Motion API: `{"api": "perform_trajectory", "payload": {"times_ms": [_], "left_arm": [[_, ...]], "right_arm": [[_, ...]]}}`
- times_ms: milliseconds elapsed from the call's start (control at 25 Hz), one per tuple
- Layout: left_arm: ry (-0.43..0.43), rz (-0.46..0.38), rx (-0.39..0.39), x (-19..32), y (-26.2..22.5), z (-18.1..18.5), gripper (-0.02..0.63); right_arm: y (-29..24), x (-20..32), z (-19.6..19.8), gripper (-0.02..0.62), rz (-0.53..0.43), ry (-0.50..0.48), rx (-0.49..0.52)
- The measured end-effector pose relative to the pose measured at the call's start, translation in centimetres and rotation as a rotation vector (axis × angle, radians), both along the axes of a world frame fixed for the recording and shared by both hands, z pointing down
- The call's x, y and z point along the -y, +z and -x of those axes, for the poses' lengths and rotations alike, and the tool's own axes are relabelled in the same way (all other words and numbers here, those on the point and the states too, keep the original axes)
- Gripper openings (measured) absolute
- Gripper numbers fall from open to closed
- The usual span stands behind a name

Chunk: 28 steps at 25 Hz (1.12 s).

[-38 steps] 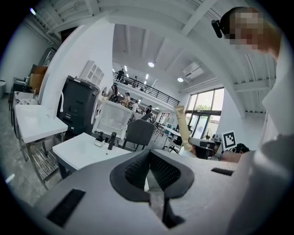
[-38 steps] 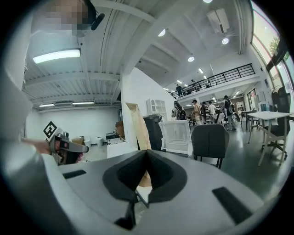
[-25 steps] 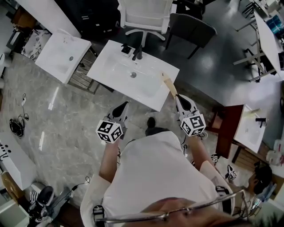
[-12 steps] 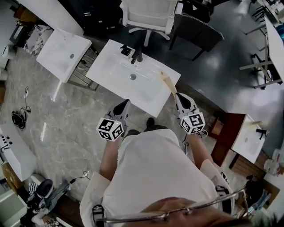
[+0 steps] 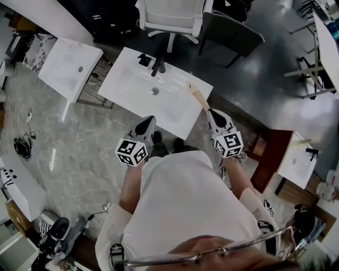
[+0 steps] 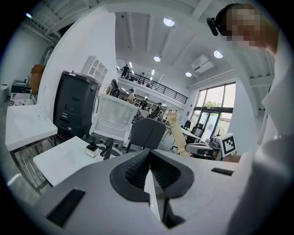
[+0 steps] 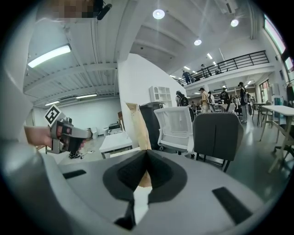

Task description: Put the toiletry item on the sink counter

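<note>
Right gripper is clamped on the tan toiletry item, poking over the sink counter at its right edge; let go here and it likely tips off. Left gripper is clenched, empty

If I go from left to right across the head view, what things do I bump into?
Black cables on the floor, small white sink, left gripper, tan toiletry item, right gripper, another white sink.

— What fills the far side?
— A white mesh chair and a dark chair, side by side.
— And to the left?
— A spare white basin; black cables lie coiled on the marble floor.
</note>
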<state>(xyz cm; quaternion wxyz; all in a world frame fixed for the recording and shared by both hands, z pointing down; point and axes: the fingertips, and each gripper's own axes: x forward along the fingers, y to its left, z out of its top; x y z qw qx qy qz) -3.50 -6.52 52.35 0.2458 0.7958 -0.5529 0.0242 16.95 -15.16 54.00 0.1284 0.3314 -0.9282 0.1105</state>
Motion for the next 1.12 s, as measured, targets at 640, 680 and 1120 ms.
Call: {"api": "perform_trajectory", "payload": {"times_ms": [640, 680, 1120], "left_arm": [[0.154, 0.043, -0.039, 3.7, 1.8, 3.4, 0.005], [0.163, 0.045, -0.039, 4.0, 1.9, 3.5, 0.005], [0.215, 0.088, -0.073, 6.5, 4.2, 4.4, 0.005]], "right_arm": [[1.5, 2.7, 2.7, 0.006, 0.005, 0.103, -0.122], [1.6, 3.1, 2.9, 0.006, 0.003, 0.105, -0.133], [4.8, 7.6, 4.8, 0.006, -0.006, 0.090, -0.277]]}}
